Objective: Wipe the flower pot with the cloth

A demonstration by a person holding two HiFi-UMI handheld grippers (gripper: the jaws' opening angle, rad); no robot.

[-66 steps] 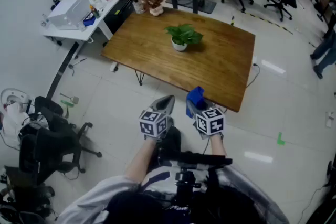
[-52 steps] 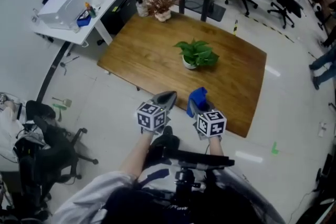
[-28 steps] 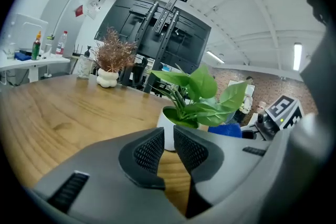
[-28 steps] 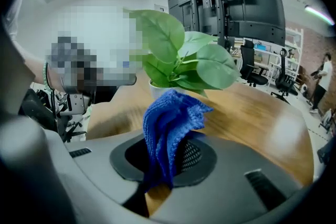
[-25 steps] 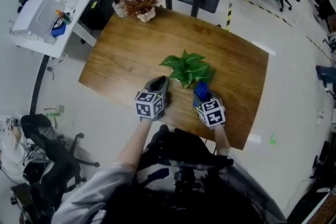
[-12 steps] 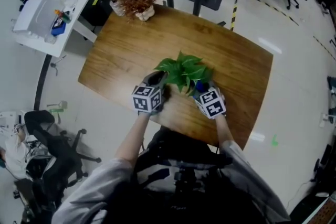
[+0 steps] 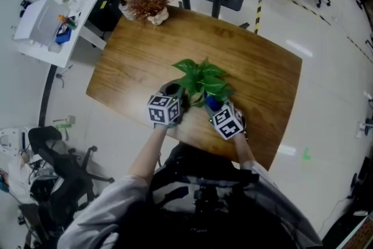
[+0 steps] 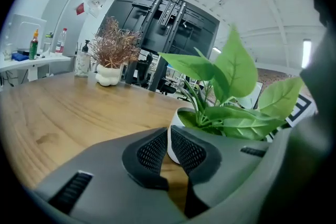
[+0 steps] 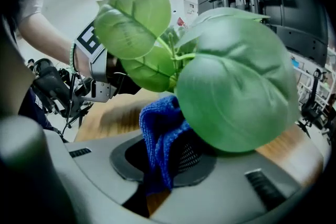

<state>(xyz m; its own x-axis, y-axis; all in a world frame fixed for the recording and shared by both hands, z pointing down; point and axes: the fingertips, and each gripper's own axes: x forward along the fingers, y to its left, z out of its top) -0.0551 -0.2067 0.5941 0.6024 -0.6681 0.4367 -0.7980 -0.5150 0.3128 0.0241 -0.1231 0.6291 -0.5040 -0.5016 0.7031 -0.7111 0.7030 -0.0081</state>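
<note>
A leafy green plant (image 7: 201,80) stands mid-table in a white flower pot (image 8: 177,117); in the head view the leaves hide the pot. My left gripper (image 7: 173,90) sits at the pot's left side, jaws shut and empty, tips (image 8: 169,149) just short of the pot wall. My right gripper (image 7: 212,107) is shut on a blue cloth (image 9: 157,128) and reaches in under the leaves (image 9: 236,92) from the right. Leaves hide whether the cloth (image 7: 213,103) touches the pot.
The wooden table (image 7: 134,61) holds a dried brown plant in a white vase (image 7: 145,0) at its far left corner. A white side desk (image 7: 55,20) with bottles stands to the left. A black office chair (image 7: 52,154) is on the floor at lower left.
The person has walked up to the table and both grippers have closed in on the plant. In the last half second the right gripper with the cloth slid left under the leaves.
</note>
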